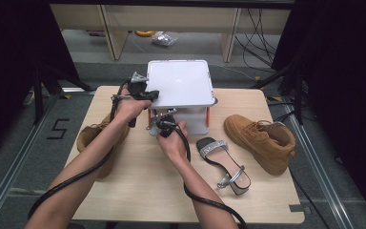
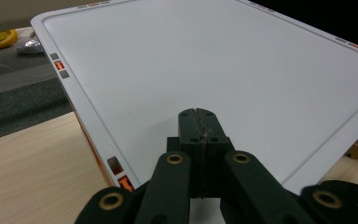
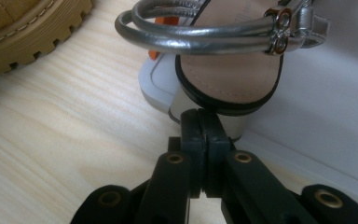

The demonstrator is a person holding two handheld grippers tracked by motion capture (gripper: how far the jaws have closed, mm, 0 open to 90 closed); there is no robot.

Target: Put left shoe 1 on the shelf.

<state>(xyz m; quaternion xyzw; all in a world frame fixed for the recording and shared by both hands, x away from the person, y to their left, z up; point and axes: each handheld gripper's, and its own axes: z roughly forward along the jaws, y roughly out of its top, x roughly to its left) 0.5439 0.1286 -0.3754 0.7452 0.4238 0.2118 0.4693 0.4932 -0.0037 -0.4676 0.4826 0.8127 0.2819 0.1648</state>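
Sandal (image 3: 228, 70) by box (image 1: 181, 83) front on surface (image 1: 138, 191), my right tool (image 3: 200, 116) closed at its heel, apparently gripping nothing. My left tool (image 2: 199, 116) closed, empty, over lid. Second sandal (image 1: 224, 162) and boots unpacked; most work left.

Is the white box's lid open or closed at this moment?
Open, lifted. The high view shows the lid raised above the box's body. The left gripper sits at its edge, jaws shut.
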